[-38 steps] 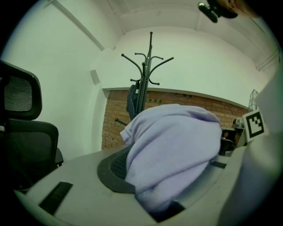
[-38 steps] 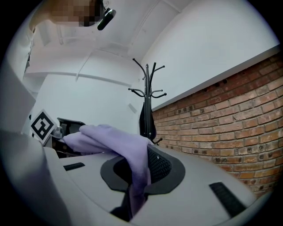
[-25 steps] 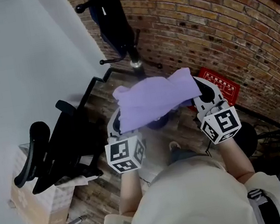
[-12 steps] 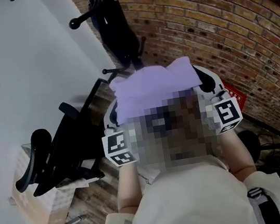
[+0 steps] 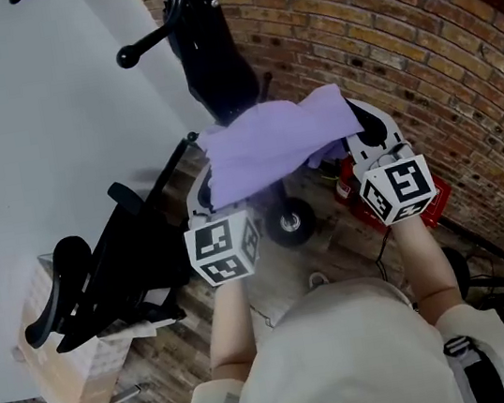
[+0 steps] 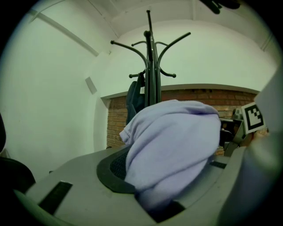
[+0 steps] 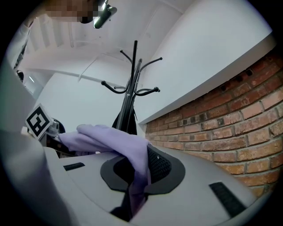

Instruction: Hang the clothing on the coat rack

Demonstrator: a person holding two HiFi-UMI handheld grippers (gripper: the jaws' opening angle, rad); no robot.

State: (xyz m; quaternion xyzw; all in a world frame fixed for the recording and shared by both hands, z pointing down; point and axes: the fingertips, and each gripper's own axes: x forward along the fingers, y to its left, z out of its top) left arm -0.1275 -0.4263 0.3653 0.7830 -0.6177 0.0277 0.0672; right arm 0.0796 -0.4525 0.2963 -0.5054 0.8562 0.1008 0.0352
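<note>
Pale lilac soft fabric garment [image 5: 272, 145] is held up in front of the person's chest, stretched between the left hand-held gripper [image 5: 204, 211], which pinches a thick bunch of cloth, and the right hand-held gripper [image 5: 367, 135], clamped tight on a thin fold. Holding it spread by two edges probably readies it to be draped over a curved hook of the tall black metal coat rack [image 5: 207, 56] just ahead.

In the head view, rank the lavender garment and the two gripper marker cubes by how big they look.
1. Lavender garment, clearly largest.
2. Left marker cube and right marker cube: about alike, too close to rank.
</note>
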